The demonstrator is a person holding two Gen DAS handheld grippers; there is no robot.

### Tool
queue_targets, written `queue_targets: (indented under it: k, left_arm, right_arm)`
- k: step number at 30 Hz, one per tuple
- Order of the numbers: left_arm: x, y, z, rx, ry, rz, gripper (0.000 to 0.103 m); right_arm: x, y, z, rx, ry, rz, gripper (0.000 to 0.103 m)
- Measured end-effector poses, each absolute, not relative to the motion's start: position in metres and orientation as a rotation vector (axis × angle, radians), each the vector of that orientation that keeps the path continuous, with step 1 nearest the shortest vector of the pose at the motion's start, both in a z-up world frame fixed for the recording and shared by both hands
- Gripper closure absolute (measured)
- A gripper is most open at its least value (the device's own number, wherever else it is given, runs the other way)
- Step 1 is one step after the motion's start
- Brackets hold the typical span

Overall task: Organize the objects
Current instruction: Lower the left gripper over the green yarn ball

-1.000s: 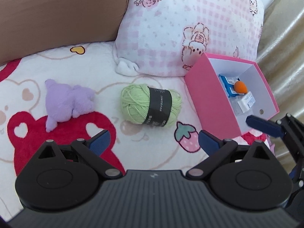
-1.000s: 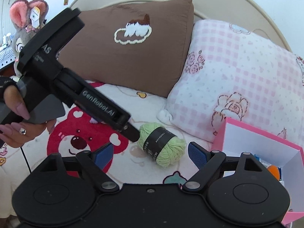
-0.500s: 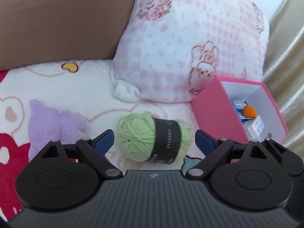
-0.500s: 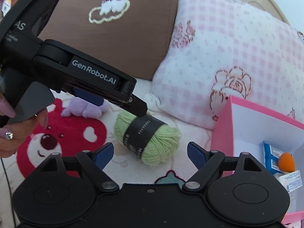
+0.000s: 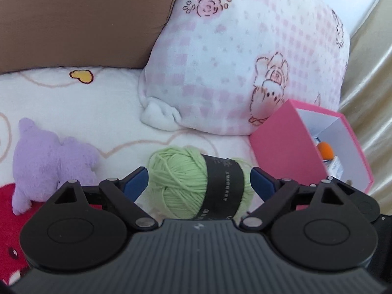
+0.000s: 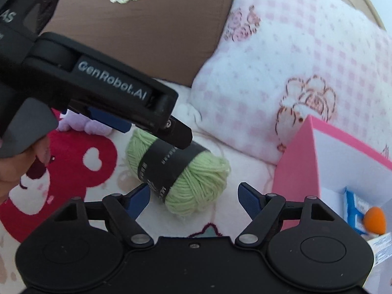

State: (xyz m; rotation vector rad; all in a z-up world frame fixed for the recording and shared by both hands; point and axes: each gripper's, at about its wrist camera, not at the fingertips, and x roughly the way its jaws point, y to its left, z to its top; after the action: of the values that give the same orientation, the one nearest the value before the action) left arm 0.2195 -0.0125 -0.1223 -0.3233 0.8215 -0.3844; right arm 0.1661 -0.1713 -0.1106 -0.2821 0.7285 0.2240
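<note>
**Two grippers close around a ball of yarn on the bed**

The green ball of yarn [image 5: 196, 186] with its black paper band lies on the white bed blanket [image 5: 73, 103], just in front of the pink checked pillow [image 5: 245, 61] and to the left of the open pink box [image 5: 281, 147]. The left gripper [image 5: 198, 180] has the yarn between its blue fingertips [image 5: 136, 182]; its jaws are open and the pads sit just beside the yarn's ends, with contact hard to tell. The right gripper [image 6: 193, 196] points at the same ball from another side; its jaws have just been closing but are open, with the near end of the yarn between the pads and not pressed. A purple plush toy [image 5: 49, 156] lies on the blanket to the left. Inside the box are a small orange ball [image 6: 374, 220] and a blue and white packet [image 6: 352, 205]. A brown pillow [image 6: 147, 36] stands behind
</note>
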Motion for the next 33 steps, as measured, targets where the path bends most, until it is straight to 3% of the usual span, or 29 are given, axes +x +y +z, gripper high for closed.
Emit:
queue_targets:
  k: [3,6,8,10,11,33]
  left_arm:
    - [0.222,-0.01,-0.126,-0.344,0.823,-0.396,0.015]
    - [0.226,-0.01,-0.132,-0.349,0.849,-0.41,0.031]
    - [0.226,-0.008,-0.137,-0.382,0.851,-0.412,0.035]
    - [0.224,-0.005,-0.14,-0.429,0.842,-0.425,0.038]
    - [0.224,-0.005,-0.14,-0.434,0.845,-0.435,0.038]
    - [0.191,-0.005,-0.135,-0.474,0.889,-0.424,0.038]
  right_arm:
    - [0.17,-0.173,-0.117,-0.268,0.745,0.22,0.021]
    - [0.173,-0.177,-0.121,-0.249,0.751,0.231,0.024]
    - [0.176,-0.18,-0.123,-0.216,0.763,0.244,0.03]
    - [0.181,-0.182,-0.127,-0.179,0.792,0.258,0.046]
    - [0.183,-0.183,-0.129,-0.158,0.81,0.27,0.047]
    - [0.156,-0.172,-0.132,-0.146,0.735,0.332,0.043]
